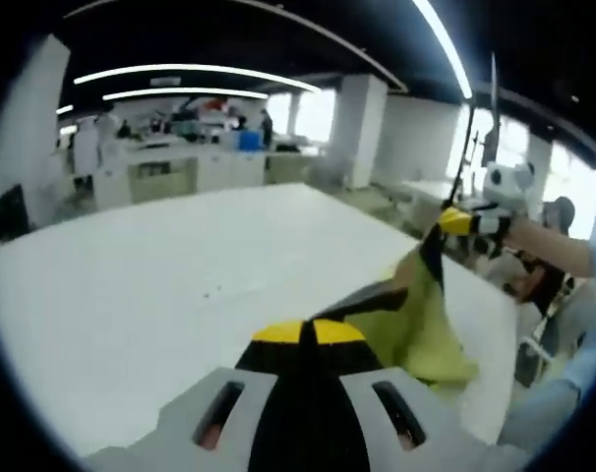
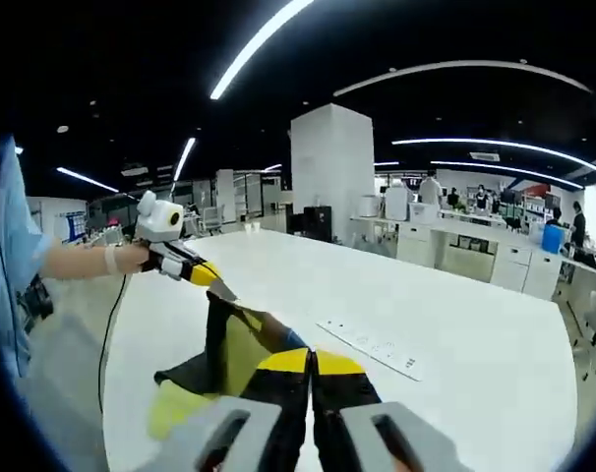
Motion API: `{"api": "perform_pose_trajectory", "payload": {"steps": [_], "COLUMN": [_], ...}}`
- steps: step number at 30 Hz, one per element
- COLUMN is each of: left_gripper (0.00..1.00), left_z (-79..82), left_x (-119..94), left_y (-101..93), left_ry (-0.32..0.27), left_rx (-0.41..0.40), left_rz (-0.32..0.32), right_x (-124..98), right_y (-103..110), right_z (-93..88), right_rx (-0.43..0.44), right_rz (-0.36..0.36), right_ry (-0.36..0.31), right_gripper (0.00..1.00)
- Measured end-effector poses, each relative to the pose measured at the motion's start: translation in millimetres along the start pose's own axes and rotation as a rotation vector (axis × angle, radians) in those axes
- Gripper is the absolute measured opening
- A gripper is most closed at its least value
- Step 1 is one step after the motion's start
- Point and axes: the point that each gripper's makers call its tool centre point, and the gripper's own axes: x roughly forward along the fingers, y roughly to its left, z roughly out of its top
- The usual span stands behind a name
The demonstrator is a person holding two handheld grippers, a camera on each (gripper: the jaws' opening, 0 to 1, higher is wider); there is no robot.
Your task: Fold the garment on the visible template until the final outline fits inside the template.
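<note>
Both tools are clenched on the garment (image 1: 416, 324), a yellow-green and black piece lifted off the white tabletop (image 1: 180, 285) and hanging between them.

Left gripper view: left tool (image 1: 307, 332) has its yellow-tipped jaws closed together, black fabric edge pinched at the tips. The cloth runs up and right from there to the right tool (image 1: 453, 222), which is held higher by a person's hand at the right edge; the yellow part sags below the stretched black edge. The tabletop spreads left and far, bare white surface.

Right gripper view: right tool (image 2: 311, 362) jaws closed, the garment (image 2: 234, 349) bunched just at and left of its tips. A black fold rises up to the left tool (image 2: 214, 280), held by a hand (image 2: 131, 258) with a wristband, forearm coming in from the left. A yellow-green flap (image 2: 175, 408) droops low near the tabletop's near-left edge. A long white power strip (image 2: 372, 349) lies flat on the tabletop (image 2: 455, 324) to the right of the garment, apart from it.

I can't make out a template outline.
</note>
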Motion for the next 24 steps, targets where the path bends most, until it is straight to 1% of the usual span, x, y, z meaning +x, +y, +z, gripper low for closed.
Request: {"api": "perform_pose_trajectory", "payload": {"steps": [3,4,6,8,10,13,14,16,18,20,24], "left_gripper": [0.00,0.00,0.00,0.00,0.00,0.00,0.00,0.00,0.00,0.00,0.00], "left_z": [-5.3,-8.5,-13.7,-23.8,-35.3,-52.9,-57.4,-66.2,-76.0,-82.5,-90.6], "left_x": [23,32,48,61,77,99,103,113,119,123,129], "left_y": [20.0,24.4,35.6,43.1,50.9,64.8,67.1,72.4,75.3,77.1,81.3], "left_ry": [0.008,0.012,0.024,0.051,0.077,0.115,0.124,0.137,0.162,0.175,0.200], "left_rx": [-0.018,-0.043,-0.056,-0.077,-0.082,-0.112,-0.131,-0.126,-0.133,-0.139,-0.139], "left_rz": [0.015,0.023,0.023,0.032,0.034,0.039,0.040,0.040,0.040,0.044,0.053], "right_x": [19,25,40,55,65,83,89,97,102,105,119], "right_y": [-17,-23,-36,-49,-58,-73,-78,-84,-88,-89,-100], "right_z": [-14.5,-19.7,-34.6,-50.1,-63.9,-81.3,-87.6,-97.7,-104.7,-109.8,-123.7], "right_rx": [0.029,0.039,0.068,0.089,0.102,0.113,0.121,0.129,0.130,0.134,0.144], "right_rz": [-0.011,-0.021,-0.026,-0.041,-0.058,-0.074,-0.080,-0.085,-0.090,-0.090,-0.101], "right_ry": [0.023,0.034,0.061,0.088,0.111,0.138,0.148,0.167,0.183,0.190,0.214], "right_gripper": [0.00,0.00,0.00,0.00,0.00,0.00,0.00,0.00,0.00,0.00,0.00]}}
